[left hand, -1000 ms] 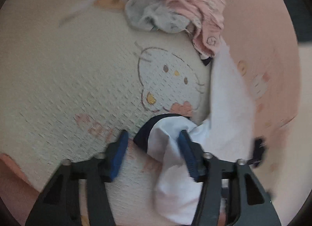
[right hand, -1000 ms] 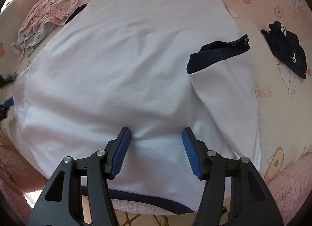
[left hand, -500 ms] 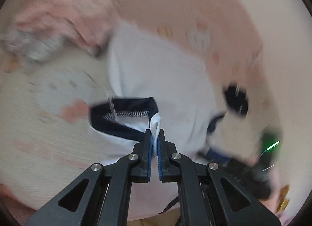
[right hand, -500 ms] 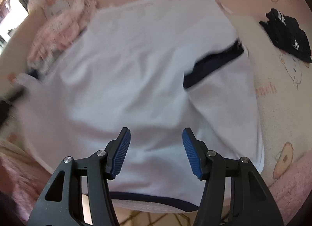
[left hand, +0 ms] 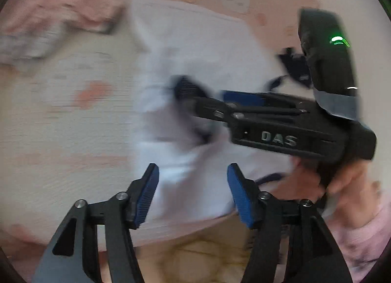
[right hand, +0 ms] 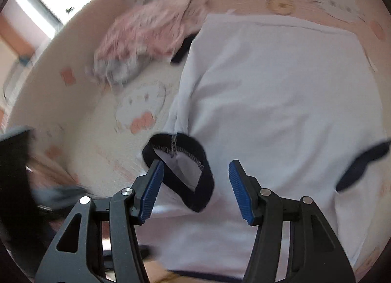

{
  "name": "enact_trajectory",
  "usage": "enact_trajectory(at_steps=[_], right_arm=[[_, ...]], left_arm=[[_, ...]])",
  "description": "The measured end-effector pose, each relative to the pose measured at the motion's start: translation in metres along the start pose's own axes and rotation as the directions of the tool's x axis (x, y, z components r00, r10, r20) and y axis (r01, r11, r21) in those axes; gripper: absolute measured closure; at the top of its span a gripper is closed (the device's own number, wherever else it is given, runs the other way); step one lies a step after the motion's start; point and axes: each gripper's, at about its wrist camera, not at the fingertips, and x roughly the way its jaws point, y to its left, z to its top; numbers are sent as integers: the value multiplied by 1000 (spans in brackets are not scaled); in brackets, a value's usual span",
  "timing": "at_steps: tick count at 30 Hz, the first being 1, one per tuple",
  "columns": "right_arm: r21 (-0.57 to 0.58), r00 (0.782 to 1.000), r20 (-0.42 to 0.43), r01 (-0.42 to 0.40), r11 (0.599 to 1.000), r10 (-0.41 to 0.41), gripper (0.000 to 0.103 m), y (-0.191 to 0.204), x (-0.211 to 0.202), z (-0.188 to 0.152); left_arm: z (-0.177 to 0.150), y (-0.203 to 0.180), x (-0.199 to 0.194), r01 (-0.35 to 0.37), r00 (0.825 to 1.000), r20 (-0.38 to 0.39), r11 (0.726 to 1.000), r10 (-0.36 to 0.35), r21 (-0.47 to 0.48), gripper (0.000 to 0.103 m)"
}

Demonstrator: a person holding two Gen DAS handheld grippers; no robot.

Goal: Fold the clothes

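Our left gripper (left hand: 193, 187), a black two-finger tool with ribbed blue pads (left hand: 146, 197), points steeply downward, and its jaws are opening; the pads stand apart and press on nothing. Our right gripper (right hand: 195, 189), of the same black build with blue pads (right hand: 238, 191), also tilts steeply down, its jaws held about half apart with nothing clamped between them. In the left wrist view the right gripper's black body crosses from the right, its fingers reaching toward the middle, and our right hand (left hand: 342, 180) wraps its handle at the near right, a pink sleeve (left hand: 361, 234) covering the wrist below it.
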Motion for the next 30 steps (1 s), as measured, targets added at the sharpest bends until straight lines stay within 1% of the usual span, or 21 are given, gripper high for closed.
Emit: enact_trajectory(at_steps=[1, 2, 3, 4, 5, 6, 8, 9, 11, 12, 15, 16, 17, 18, 20, 21, 23, 25, 26, 28, 30], right_arm=[[-24, 997, -27, 72, 997, -72, 47, 1, 10, -2], [-22, 993, -30, 111, 994, -111, 49, -3, 14, -5], [-10, 990, -26, 137, 991, -137, 51, -8, 16, -8], [13, 991, -14, 137, 991, -137, 51, -13, 15, -9], [47, 990, 0, 142, 989, -142, 52, -19, 12, -8], [66, 985, 22, 171, 983, -173, 52, -24, 7, -7], [83, 971, 71, 224, 971, -230, 52, -31, -3, -5], [110, 968, 85, 228, 967, -238, 52, -38, -8, -4], [172, 966, 100, 220, 960, -239, 52, -52, -18, -4], [198, 965, 105, 217, 956, -240, 52, -58, -23, -5], [222, 954, 123, 242, 945, -273, 51, -64, -32, -11], [226, 961, 128, 212, 951, -245, 51, -65, -34, -13], [223, 977, 128, 141, 965, -173, 51, -62, -35, -15], [210, 986, 126, 80, 974, -108, 51, -58, -35, -16], [150, 993, 114, 10, 989, -27, 51, -45, -33, -19], [113, 995, 101, -1, 994, -11, 51, -38, -31, -20], [44, 998, 64, -5, 999, 2, 51, -26, -22, -22], [26, 999, 32, -5, 1000, 4, 51, -23, -13, -23], [21, 1000, 17, -5, 1000, 5, 51, -22, -8, -23], [9, 1000, -26, -5, 1000, 6, 51, -21, 2, -23], [23, 998, 0, 57, 998, -57, 52, -27, 3, -23]], left_arm=[[-2, 10, -3, -38, 999, 11, 999, 38, -21, 60], [-3, 21, -4, -45, 999, 22, 996, 47, -70, 69], [-4, 29, -3, -49, 998, 32, 994, 52, -102, 78], [-4, 34, 0, -56, 997, 42, 991, 62, -118, 82], [-3, 34, 3, -67, 996, 51, 992, 73, -109, 87], [-3, 32, 7, -71, 995, 58, 993, 77, -96, 89], [-1, 23, 17, -53, 997, 61, 997, 56, -48, 90], [2, 19, 21, -46, 998, 50, 999, 47, -19, 90], [3, 5, 35, -65, 998, 8, 997, 64, 37, 90], [2, 1, 42, -60, 998, -16, 997, 61, 50, 90], [-6, -10, 53, -42, 997, -56, 995, 48, 89, 90], [-6, -11, 56, -40, 997, -57, 995, 45, 96, 90], [-6, -11, 58, -30, 998, -59, 995, 36, 95, 90], [-4, -9, 56, -5, 998, -64, 997, 10, 74, 90], [1, 1, 46, 45, 997, -58, 999, -44, 11, 90], [5, 4, 37, 44, 998, -35, 999, -45, -2, 90], [16, 8, 21, 6, 1000, 7, 1000, -6, 13, 90], [27, 9, 14, -20, 1000, 3, 998, 19, 52, 90], [33, 10, 16, -25, 1000, -12, 997, 25, 76, 90], [44, 6, 26, 0, 998, -60, 993, 7, 120, 90], [51, -1, 37, 33, 994, -110, 986, -15, 166, 90]])
